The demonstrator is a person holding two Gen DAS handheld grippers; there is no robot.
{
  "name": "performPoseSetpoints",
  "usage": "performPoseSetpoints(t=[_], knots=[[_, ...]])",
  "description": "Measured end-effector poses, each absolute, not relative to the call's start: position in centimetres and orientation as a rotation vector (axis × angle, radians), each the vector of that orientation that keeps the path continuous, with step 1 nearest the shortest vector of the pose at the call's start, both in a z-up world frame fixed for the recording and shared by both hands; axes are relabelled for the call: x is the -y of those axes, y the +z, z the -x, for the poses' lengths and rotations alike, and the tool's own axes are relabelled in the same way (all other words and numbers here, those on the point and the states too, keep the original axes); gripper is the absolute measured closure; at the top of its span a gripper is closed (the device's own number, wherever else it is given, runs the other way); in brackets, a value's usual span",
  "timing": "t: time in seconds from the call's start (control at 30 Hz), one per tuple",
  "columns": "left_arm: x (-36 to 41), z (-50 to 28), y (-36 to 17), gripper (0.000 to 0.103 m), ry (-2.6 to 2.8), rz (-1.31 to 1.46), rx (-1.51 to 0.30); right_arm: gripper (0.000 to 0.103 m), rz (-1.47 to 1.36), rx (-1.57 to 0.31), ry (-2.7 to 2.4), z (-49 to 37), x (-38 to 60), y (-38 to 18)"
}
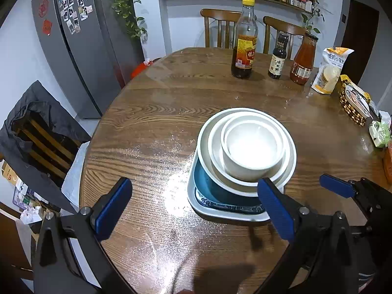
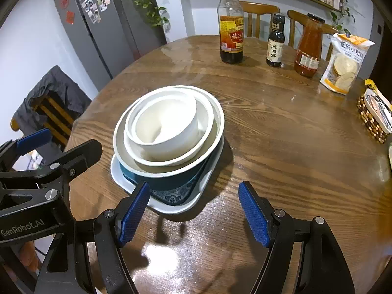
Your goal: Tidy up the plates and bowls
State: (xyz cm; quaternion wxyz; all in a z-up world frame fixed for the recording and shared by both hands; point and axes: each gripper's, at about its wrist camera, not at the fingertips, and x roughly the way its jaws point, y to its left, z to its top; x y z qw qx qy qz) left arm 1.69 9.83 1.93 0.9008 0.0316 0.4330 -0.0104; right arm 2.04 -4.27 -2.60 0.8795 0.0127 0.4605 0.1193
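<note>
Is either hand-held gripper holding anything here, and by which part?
Nothing is held. The left hand-held gripper and right hand-held gripper both stand open, short of the stacked dishes.

Both grippers share one build: the left gripper [image 1: 196,205] and right gripper [image 2: 193,210] have matte black angular arms, silver round screw heads at the pivots and ribbed blue finger pads [image 2: 253,214]; white "GenRobot.AI" lettering [image 2: 23,227] marks the left one's body

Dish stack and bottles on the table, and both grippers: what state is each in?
Dish stack: nested, resting on white tray.
Small white bowl: topmost, empty.
Vinegar bottle: upright, capped, mostly empty.
Left gripper: open, holding nothing.
Right gripper: open, holding nothing.
</note>
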Motion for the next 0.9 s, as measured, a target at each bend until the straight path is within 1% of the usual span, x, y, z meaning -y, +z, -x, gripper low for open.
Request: performPoseSetpoints(t=[0.9], knots=[[-11.3,-1.4,-0.7,0.001,-0.028,-0.068,-0.973,0.028,0.004,-1.004,0.24,-1.7,3.6,-4.3]])
